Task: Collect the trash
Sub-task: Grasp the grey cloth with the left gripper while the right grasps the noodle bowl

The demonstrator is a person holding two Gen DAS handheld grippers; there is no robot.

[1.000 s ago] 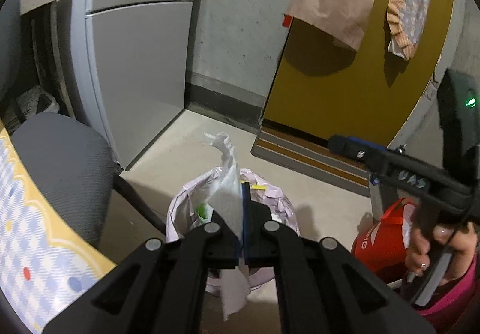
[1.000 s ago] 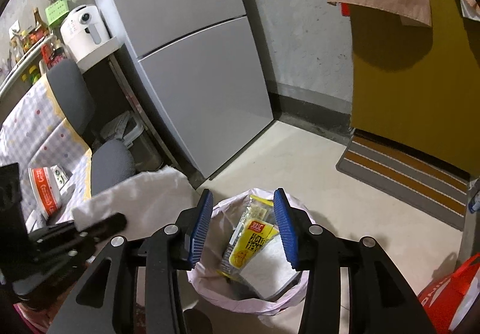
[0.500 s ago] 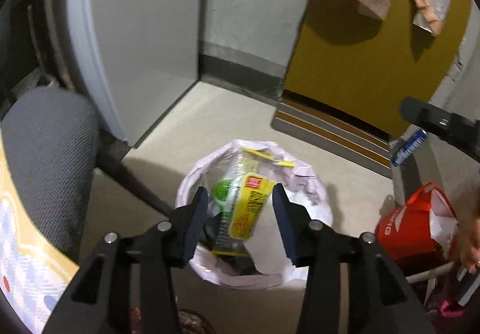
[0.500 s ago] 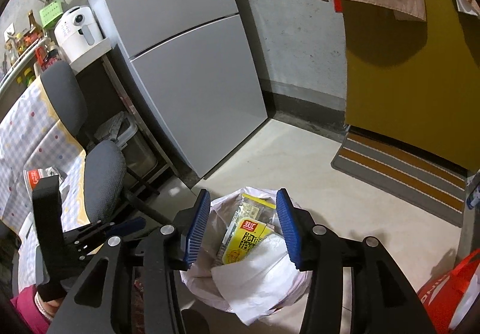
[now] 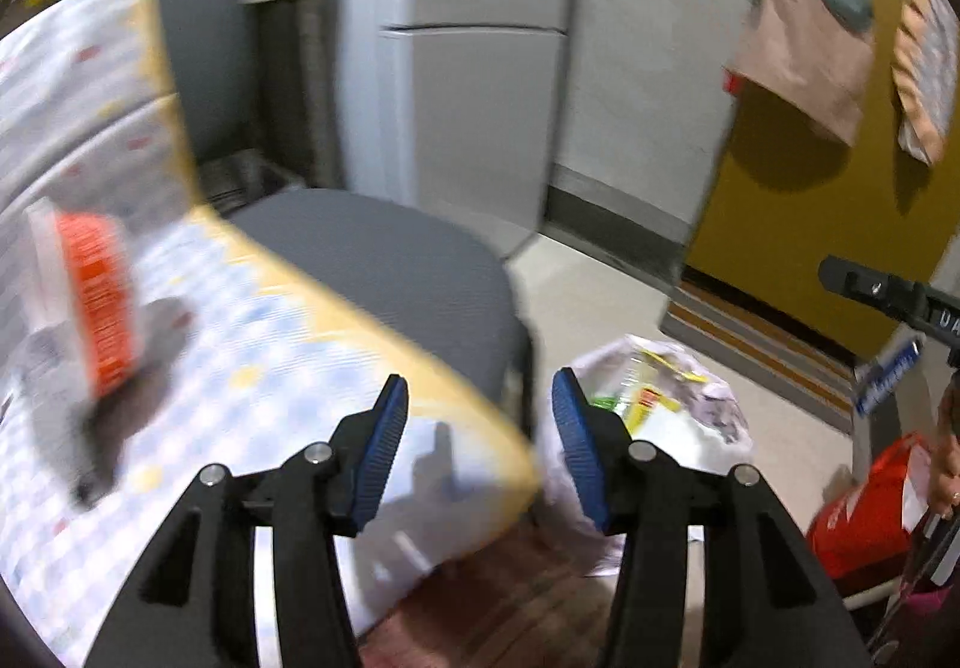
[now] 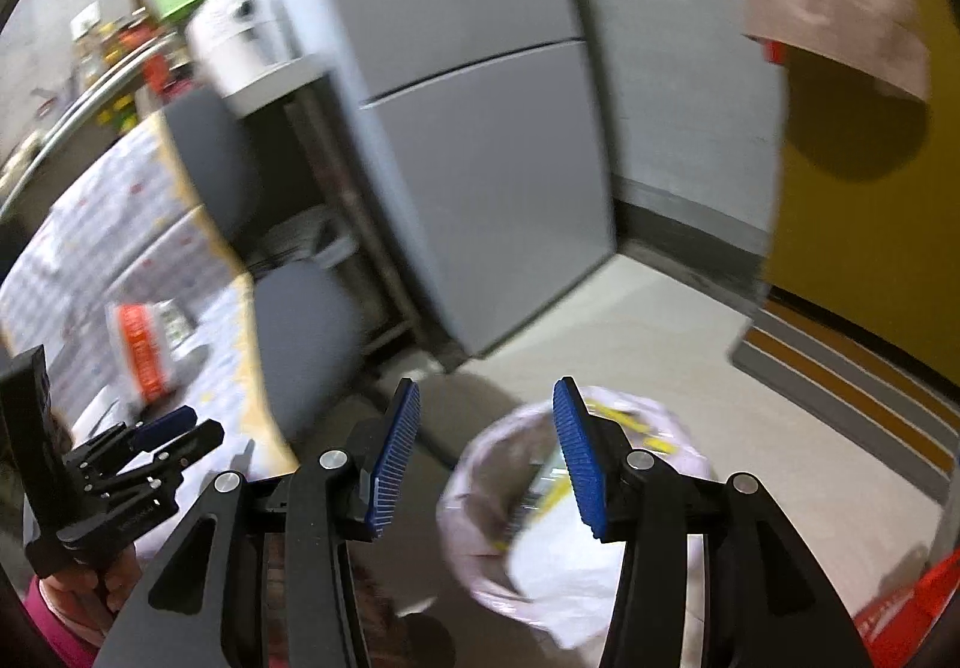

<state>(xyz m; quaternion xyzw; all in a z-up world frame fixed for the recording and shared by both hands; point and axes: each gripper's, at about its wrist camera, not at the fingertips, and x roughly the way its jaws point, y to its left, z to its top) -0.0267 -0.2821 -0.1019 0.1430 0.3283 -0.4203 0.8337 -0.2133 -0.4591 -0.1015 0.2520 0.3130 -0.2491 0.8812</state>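
Bin bag (image 6: 576, 566) holds wrappers, tissue; left jaws opening, right jaws spread, both empty

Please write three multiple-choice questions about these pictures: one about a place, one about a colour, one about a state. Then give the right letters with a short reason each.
1. Where does the trash bag stand?
A. on the floor beside the grey chair
B. on the chair seat
C. on the tablecloth

2. What colour are the pads of the left tongs?
A. red
B. blue
C. green

3. What is between the pads of the right tongs?
A. a white tissue
B. a yellow wrapper
C. nothing; they are apart

Answers:
1 A: the bag sits on the pale floor next to the chair.
2 B: both ribbed pads are blue.
3 C: only floor and bag show behind the gap.
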